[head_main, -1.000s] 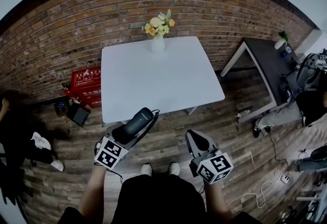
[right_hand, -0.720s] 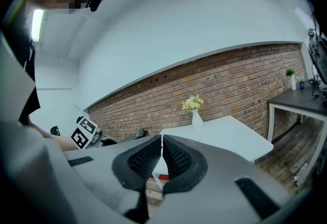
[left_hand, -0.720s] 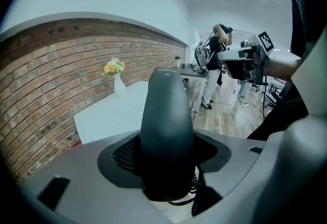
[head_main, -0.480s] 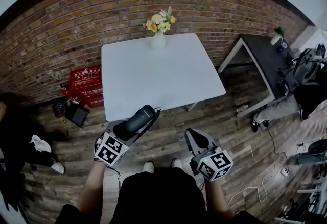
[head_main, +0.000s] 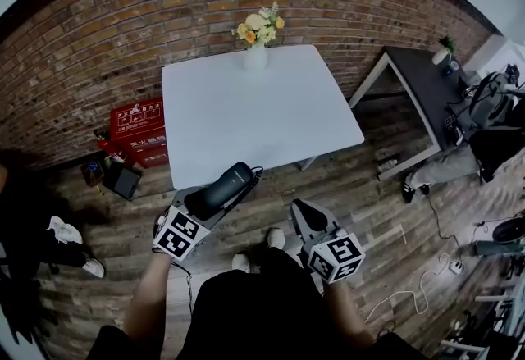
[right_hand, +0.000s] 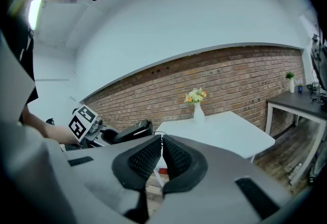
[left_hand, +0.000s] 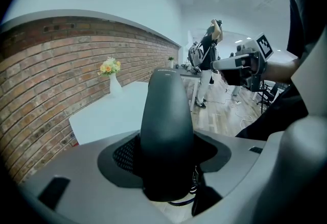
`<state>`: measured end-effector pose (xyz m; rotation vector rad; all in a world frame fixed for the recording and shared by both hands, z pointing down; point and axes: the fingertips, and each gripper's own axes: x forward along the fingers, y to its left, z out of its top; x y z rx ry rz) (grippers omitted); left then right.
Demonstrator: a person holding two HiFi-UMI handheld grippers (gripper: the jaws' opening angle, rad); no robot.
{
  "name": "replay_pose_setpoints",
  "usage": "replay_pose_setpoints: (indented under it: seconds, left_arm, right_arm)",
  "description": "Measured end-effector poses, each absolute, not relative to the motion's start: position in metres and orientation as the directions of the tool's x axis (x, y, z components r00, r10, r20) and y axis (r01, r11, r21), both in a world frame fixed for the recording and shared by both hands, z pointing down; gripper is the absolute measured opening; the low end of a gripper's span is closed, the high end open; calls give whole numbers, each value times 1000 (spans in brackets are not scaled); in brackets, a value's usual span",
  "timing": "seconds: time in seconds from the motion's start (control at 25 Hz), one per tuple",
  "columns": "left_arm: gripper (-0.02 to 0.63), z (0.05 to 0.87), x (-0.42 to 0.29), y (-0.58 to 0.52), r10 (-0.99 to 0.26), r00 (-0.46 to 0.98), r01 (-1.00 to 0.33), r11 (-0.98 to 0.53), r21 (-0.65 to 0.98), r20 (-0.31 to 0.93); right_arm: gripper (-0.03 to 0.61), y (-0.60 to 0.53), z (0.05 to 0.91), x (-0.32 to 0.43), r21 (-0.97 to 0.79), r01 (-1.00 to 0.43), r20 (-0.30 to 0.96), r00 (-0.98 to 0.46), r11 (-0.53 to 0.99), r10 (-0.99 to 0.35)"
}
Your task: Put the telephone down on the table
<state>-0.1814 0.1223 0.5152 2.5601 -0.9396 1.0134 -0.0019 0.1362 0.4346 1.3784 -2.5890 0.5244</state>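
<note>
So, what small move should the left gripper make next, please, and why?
Probably ease forward over the table: the left gripper grips the telephone just short of the near edge, above the floor; only a vase stands at the back.

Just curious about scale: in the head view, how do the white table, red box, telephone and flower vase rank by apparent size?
1. white table
2. red box and telephone look alike; the telephone is nearer the camera, so unranked
3. flower vase

White print on the red box [head_main: 139, 129] is too small to read
</note>
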Motion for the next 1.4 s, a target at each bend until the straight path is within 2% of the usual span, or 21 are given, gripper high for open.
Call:
replay_pose_setpoints:
  seconds: [0.68, 1.4]
  left_arm:
    - [276, 524, -148, 49, -484, 535, -663, -748, -10, 692]
    - [276, 538, -65, -78, -518, 486, -721, -693, -12, 704]
  right_arm:
    - [23, 26, 465, 6, -205, -800, 319, -599, 564, -735]
    - [23, -99, 500, 34, -225, -724, 385, -681, 652, -623]
